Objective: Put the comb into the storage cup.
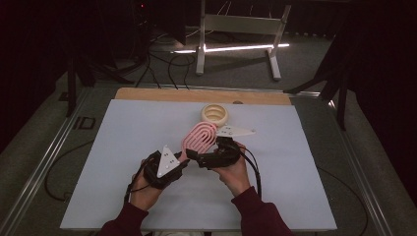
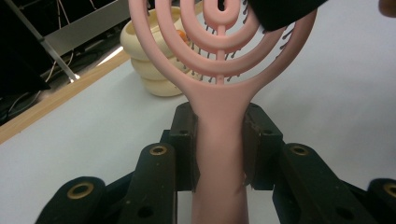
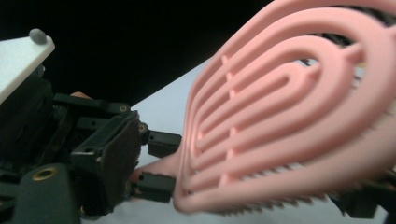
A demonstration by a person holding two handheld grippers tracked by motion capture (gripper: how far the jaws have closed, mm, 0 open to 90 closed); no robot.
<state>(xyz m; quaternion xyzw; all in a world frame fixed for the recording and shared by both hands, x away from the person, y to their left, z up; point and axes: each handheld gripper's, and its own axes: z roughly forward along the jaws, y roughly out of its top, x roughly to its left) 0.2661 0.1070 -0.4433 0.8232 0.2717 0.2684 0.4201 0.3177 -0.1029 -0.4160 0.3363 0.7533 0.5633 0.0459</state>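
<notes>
— Near the middle of the table (image 1: 123,147), what did you have?

— I had a pink brush (image 1: 199,137) held up off the white sheet, its oval head pointing toward one o'clock. Just past the head, at twelve o'clock from it, a cream ribbed ring stack (image 1: 215,114) sat close to the wooden far edge.

— How was the left gripper (image 1: 183,158) set?

— Clamped on the brush handle. In the left gripper view my two jaws pressed the handle (image 2: 219,154) from both sides, with the head's open pink rings rising above them and dark bristles showing through the gaps. The ring stack (image 2: 149,60) stood behind, toward eleven o'clock in that view.

— And the right gripper (image 1: 193,156)?

— I held it at three o'clock from the left one, the two almost touching, its nose right by the handle and the near edge of the head. In the right gripper view the brush head (image 3: 289,116) lay across the lens, bristles hanging under its lower rim, and the left gripper (image 3: 154,163) showed at nine o'clock holding the handle's end. I could not tell whether my right jaws were parted or closed; they were hidden behind the brush.

— Your hands?

— My left hand (image 1: 145,189) wrapped the left gripper at seven o'clock from the brush, my right hand (image 1: 235,172) wrapped the other at five o'clock, both in dark red sleeves.
</notes>
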